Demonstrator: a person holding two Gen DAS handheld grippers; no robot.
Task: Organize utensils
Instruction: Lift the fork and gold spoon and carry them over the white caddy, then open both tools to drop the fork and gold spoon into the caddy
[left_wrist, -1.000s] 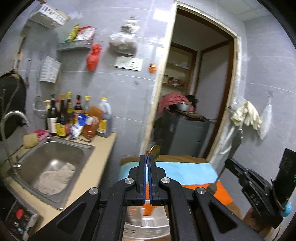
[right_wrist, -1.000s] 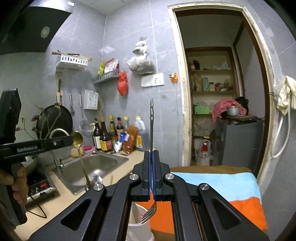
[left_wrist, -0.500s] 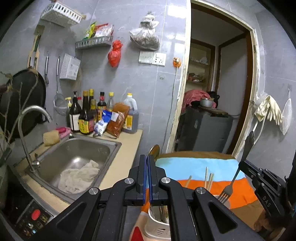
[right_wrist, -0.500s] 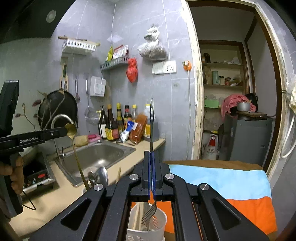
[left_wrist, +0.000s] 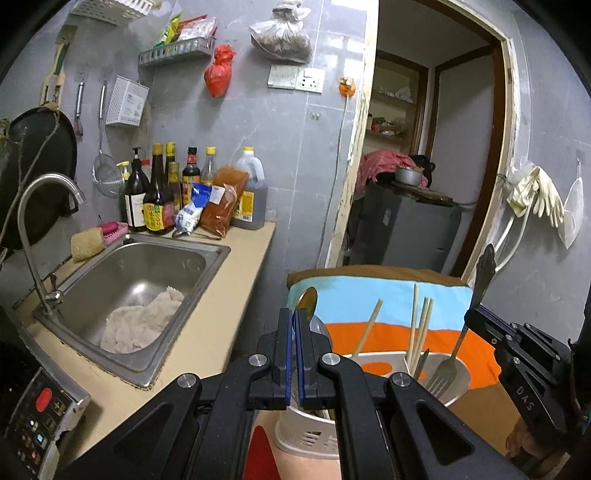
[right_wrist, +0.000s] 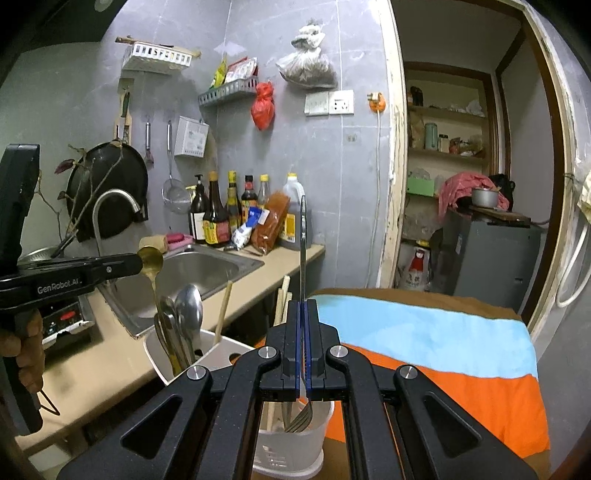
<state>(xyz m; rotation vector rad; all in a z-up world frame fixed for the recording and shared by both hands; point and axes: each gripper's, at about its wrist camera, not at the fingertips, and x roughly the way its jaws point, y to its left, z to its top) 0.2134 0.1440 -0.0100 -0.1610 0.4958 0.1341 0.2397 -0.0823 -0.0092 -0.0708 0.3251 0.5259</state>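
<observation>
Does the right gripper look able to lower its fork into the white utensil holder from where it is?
Probably yes. The right gripper is shut on the fork, tines down and already at the mouth of the utensil holder. The chopsticks and spoons stand off to the side.

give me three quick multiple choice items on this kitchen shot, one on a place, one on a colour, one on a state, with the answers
1. Where does the crumpled white rag lie?
A. in the steel sink
B. on the striped cloth
C. in the utensil holder

2. What colour is the spoon in the left tongs?
A. black
B. gold
C. red

3. How do the right tongs stand?
A. wide open and empty
B. shut on the silver metal fork
C. shut on a chopstick

Answers:
1 A, the rag sits at the bottom of the basin.
2 B, its bowl shines gold in the right wrist view.
3 B, the fork's handle rises from between the closed pads, tines down over the white plastic utensil holder.
</observation>
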